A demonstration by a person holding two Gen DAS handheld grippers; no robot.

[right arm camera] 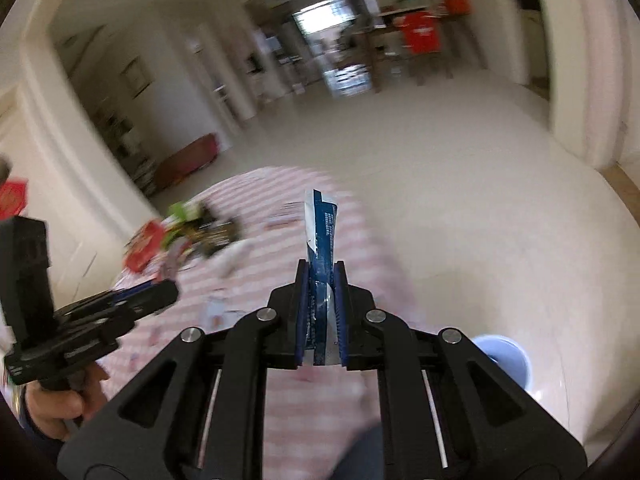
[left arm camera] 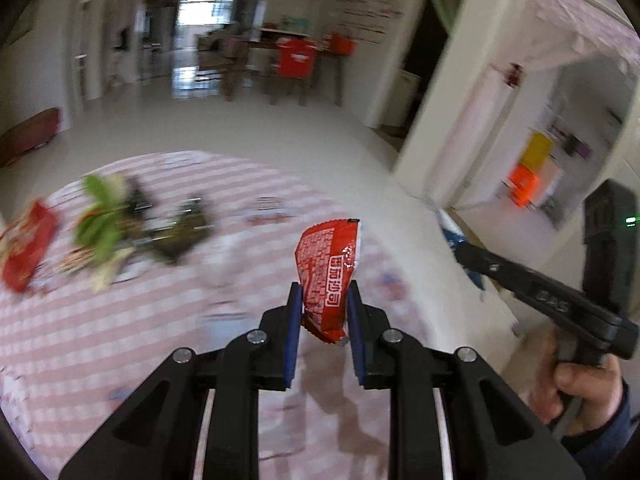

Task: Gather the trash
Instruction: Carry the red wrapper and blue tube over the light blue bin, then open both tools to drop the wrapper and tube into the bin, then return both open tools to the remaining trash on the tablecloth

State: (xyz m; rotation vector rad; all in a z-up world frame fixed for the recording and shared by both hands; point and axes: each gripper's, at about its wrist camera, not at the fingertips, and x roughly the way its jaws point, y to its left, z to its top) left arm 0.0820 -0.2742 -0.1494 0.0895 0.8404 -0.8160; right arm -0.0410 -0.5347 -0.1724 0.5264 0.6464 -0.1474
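Note:
My left gripper (left arm camera: 324,294) is shut on a red snack wrapper (left arm camera: 330,264) and holds it above the pink striped tablecloth (left arm camera: 120,320). My right gripper (right arm camera: 321,272) is shut on a blue and white wrapper (right arm camera: 322,232), held upright above the same cloth (right arm camera: 260,280). The right gripper shows at the right in the left wrist view (left arm camera: 460,248), with a blue bit at its tip. The left gripper shows at the left in the right wrist view (right arm camera: 160,292). More trash lies at the cloth's far left: a red packet (left arm camera: 24,248), green wrappers (left arm camera: 100,220) and a dark wrapper (left arm camera: 180,228).
A light blue bin (right arm camera: 508,360) stands on the pale floor at the lower right of the right wrist view. A white wall corner (left arm camera: 432,120) rises right of the table. Chairs and a table with red cloth (left arm camera: 296,56) stand far back.

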